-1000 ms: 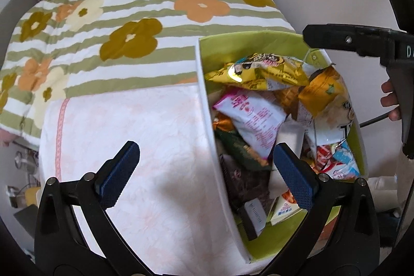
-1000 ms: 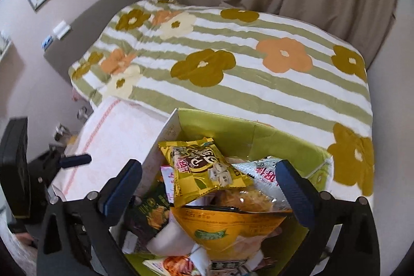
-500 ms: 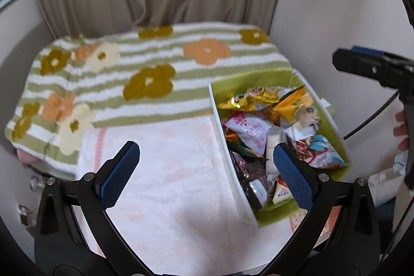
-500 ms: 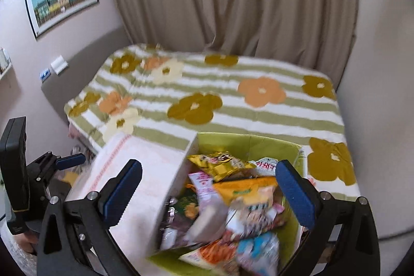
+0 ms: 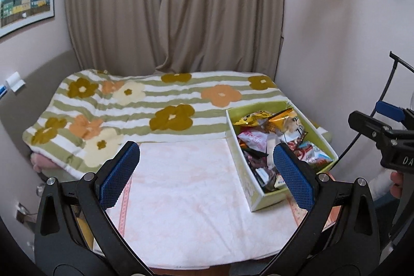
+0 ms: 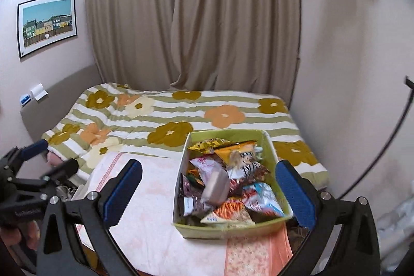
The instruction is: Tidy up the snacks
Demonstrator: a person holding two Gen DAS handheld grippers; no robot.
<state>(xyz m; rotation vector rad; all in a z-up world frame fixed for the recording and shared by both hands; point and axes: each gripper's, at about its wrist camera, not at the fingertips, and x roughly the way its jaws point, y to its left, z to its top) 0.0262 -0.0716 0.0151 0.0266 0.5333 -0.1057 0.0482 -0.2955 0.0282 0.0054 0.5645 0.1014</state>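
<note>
We see a lime-green box heaped with crinkled snack packets in yellow, orange, pink and blue foil, sitting at the right edge of a pale pink cloth, while our left gripper and right gripper both hover above with fingers spread apart, holding nothing.

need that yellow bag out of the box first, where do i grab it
Pinch the yellow bag by its crimped left end, coming from above with the right gripper. It lies flat on top of the pile at the box's far end, so that edge is free; the box walls block any side approach.
</note>
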